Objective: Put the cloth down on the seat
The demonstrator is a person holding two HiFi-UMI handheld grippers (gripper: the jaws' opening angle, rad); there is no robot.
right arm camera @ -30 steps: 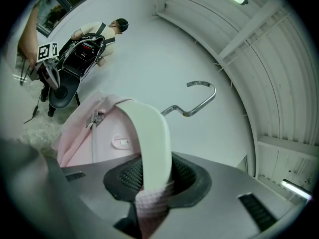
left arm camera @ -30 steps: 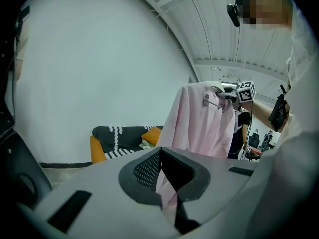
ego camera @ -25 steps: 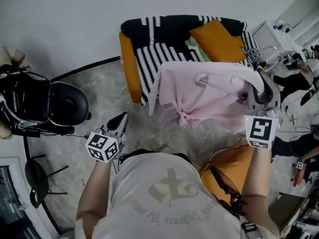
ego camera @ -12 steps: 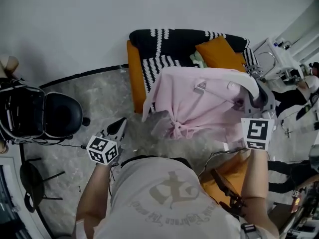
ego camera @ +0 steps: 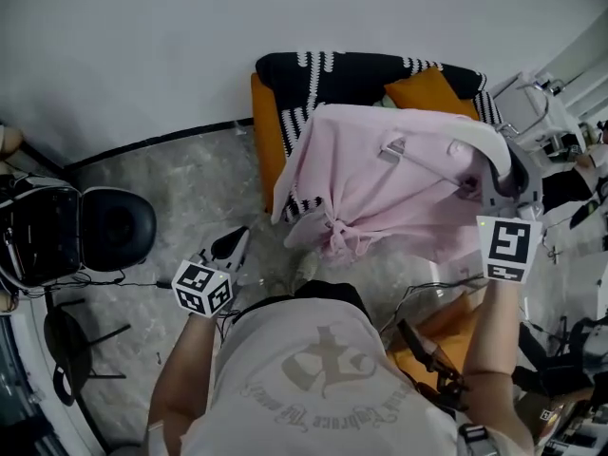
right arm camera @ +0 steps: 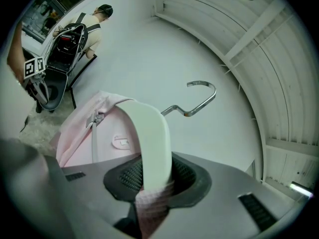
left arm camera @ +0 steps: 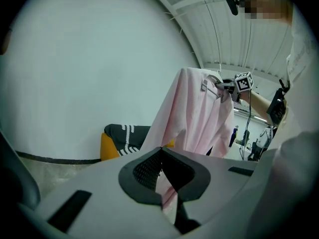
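A pink cloth (ego camera: 380,188) hangs on a white hanger (ego camera: 475,145) above the front of the seat (ego camera: 271,122), an orange armchair with a black-and-white striped cover and an orange cushion (ego camera: 432,93). My right gripper (ego camera: 494,179) is shut on the hanger's white arm (right arm camera: 149,133), with a fold of pink cloth (right arm camera: 82,133) caught in its jaws; the wire hook (right arm camera: 199,101) sticks out beyond. My left gripper (ego camera: 231,245) hangs low over the floor, left of the seat, with its tips together and nothing in them. The left gripper view shows the cloth (left arm camera: 192,113) hanging in the air ahead.
A black office chair (ego camera: 114,226) stands at the left with a dark bag (ego camera: 38,240) beside it. White equipment (ego camera: 541,103) crowds the right side. An orange object (ego camera: 427,340) lies by the person's legs. A grey wall runs behind the seat.
My right gripper has carried the hanging cloth closer over the seat, so it now hides more of the striped cover. The left gripper has stayed low and shut.
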